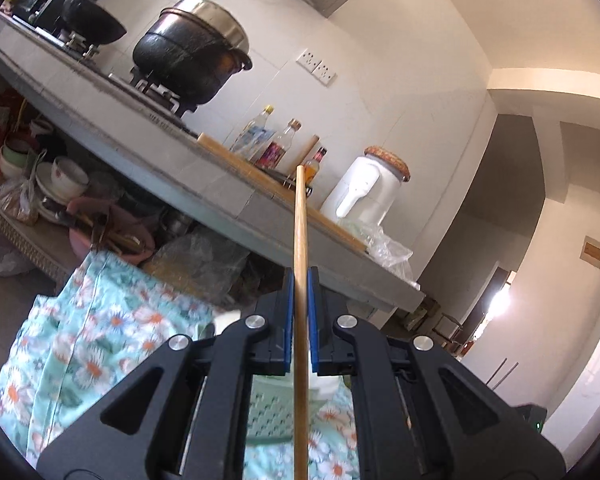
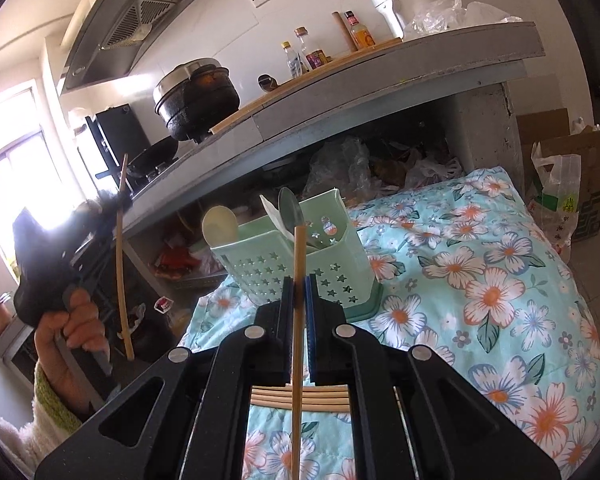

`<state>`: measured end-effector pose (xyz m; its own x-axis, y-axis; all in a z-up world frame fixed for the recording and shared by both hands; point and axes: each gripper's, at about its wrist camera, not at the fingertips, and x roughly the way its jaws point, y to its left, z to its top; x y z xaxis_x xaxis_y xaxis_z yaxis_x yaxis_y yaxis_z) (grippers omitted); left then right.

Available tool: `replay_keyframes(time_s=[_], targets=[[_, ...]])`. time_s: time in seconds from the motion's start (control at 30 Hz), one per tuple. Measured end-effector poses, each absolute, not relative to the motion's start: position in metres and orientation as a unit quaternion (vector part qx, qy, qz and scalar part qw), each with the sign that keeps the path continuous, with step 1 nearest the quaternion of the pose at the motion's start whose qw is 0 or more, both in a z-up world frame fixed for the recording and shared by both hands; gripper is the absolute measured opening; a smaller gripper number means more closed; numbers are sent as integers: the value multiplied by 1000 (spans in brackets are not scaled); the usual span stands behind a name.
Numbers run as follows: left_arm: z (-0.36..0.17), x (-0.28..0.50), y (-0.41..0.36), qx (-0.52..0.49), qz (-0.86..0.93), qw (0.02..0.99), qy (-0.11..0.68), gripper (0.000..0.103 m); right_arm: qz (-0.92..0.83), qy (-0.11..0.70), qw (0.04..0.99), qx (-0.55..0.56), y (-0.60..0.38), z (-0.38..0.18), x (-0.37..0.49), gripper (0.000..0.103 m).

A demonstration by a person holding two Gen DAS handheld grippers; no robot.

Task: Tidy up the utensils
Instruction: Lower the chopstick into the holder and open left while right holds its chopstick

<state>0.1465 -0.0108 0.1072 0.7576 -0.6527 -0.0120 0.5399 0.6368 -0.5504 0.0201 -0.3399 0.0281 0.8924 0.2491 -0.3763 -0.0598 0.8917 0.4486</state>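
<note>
**Both claws clamped on a chopstick each, holder sitting on the flowery cloth**

So here's how it looks. The left claw point(image 1: 300, 300) is squeezed tight on a single wooden chopstick point(image 1: 300, 240), blue pads pinching it on both sides. The stick runs straight out past the fingertips, its tip lining up with the bottles on the kitchen surface point(image 1: 204, 184) behind it. That claw is held up off the cloth; you can spot it from the right camera too point(image 2: 118, 204), with the person's hand point(image 2: 70, 320) wrapped round the grip and the stick standing roughly upright in it.

The right claw point(image 2: 300, 300) is doing the same thing, closed on its own chopstick point(image 2: 299, 264). That stick's tip sits right in front of the mint green utensil holder point(image 2: 324, 256), the one with the star cutouts. Can't tell if it's touching it or just near it.

The holder stands upright on the floral cloth point(image 2: 480, 272) and has a pale wooden spoon point(image 2: 220, 220) and a metal spoon point(image 2: 290, 204) poking out. A few more chopsticks point(image 2: 300, 398) lie flat on the cloth just under the right claw.

Up on the kitchen surface there's a big black pot point(image 1: 188, 56) on the stove.
</note>
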Motion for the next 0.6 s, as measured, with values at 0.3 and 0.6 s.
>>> replay_keyframes(time_s=[0.3, 0.6], targets=[[147, 219, -76, -252, -338, 904, 66, 5, 82, 217, 945, 229, -345, 24, 21, 6], [110, 255, -108, -244, -278, 924, 93, 5, 85, 217, 943, 237, -349, 22, 20, 6]])
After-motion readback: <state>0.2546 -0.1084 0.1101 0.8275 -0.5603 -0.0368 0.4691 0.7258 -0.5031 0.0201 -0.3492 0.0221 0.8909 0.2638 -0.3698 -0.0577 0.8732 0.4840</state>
